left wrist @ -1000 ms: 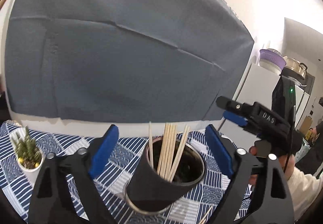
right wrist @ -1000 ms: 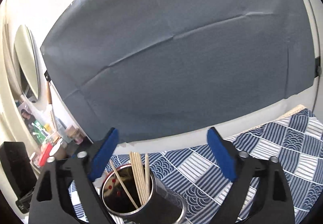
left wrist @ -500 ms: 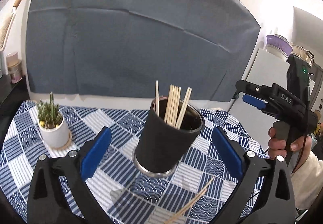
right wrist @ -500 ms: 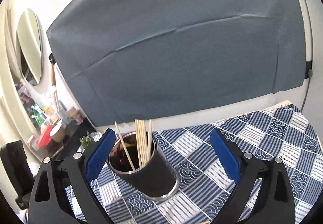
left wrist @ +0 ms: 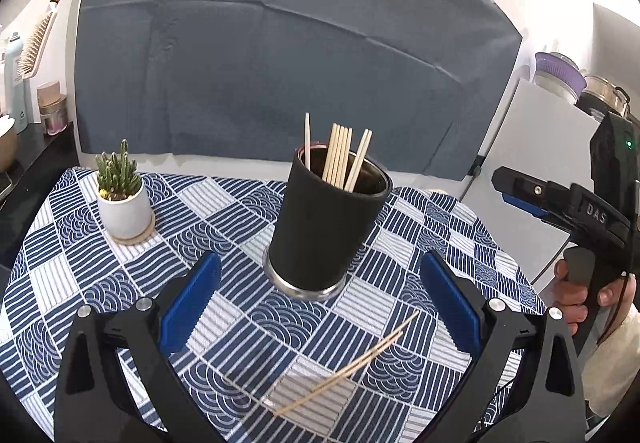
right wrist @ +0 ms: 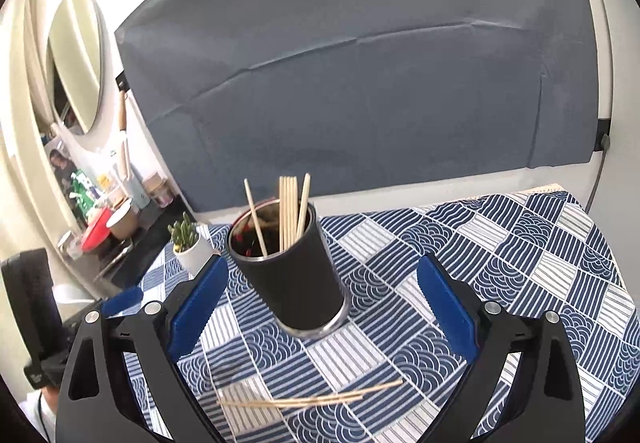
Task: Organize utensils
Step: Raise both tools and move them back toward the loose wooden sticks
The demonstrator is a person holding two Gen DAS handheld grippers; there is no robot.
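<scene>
Partly done: several sticks (left wrist: 340,157) upright in the black cup (left wrist: 324,227), loose sticks (right wrist: 312,397) left on the surface (left wrist: 420,347), both left tongs (left wrist: 320,319) and right tongs (right wrist: 320,307) wide, empty.

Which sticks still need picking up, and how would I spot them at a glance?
Start at the blue-and-white patterned tablecloth and find the black cup at its middle. The loose wooden sticks lie flat on the cloth just in front of it. Unlike the upright sticks in the cup, these lie crossed and scattered.

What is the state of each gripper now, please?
Left gripper: open, holding nothing.
Right gripper: open, holding nothing.
</scene>
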